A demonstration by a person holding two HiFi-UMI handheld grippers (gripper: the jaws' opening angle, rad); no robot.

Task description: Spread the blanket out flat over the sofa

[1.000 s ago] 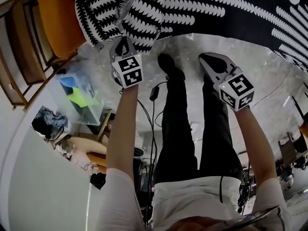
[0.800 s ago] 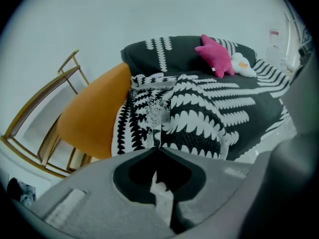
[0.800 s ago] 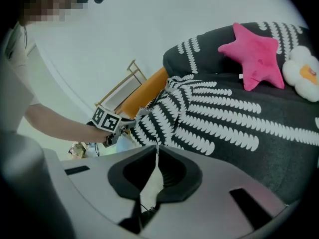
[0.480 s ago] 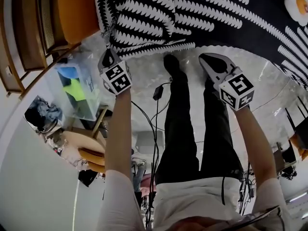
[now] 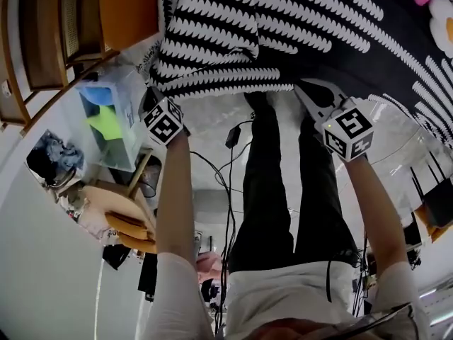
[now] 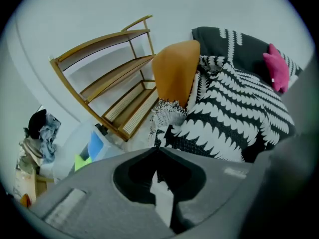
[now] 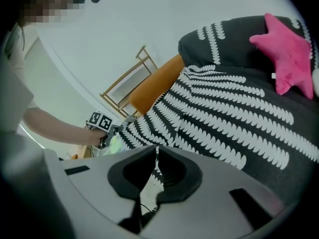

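Note:
The black-and-white leaf-patterned blanket [image 5: 233, 41] lies draped over the sofa, whose orange arm [image 5: 127, 6] shows bare at the left. Its fringed corner [image 6: 167, 114] hangs beside that arm [image 6: 174, 71]. My left gripper [image 5: 148, 95] hovers just below and left of the blanket's lower edge; in the left gripper view [image 6: 158, 148] the jaws are shut with nothing between them. My right gripper [image 5: 306, 89] is at the blanket's front edge above the floor. Seen from the right gripper view [image 7: 156, 146], it is shut and empty, with the blanket [image 7: 234, 108] beyond it.
A wooden shelf rack [image 6: 109, 83] stands left of the sofa, with a clear plastic box [image 5: 106, 119] holding blue and green items beside it. A pink star cushion [image 7: 289, 54] rests on the blanket. Cables [image 5: 228, 190] trail over the glossy floor by the person's legs.
My left gripper has swung left, away from the blanket's hanging edge, and rolled. The head view has shifted so the blanket fills more of the top. My right gripper has shifted only slightly.

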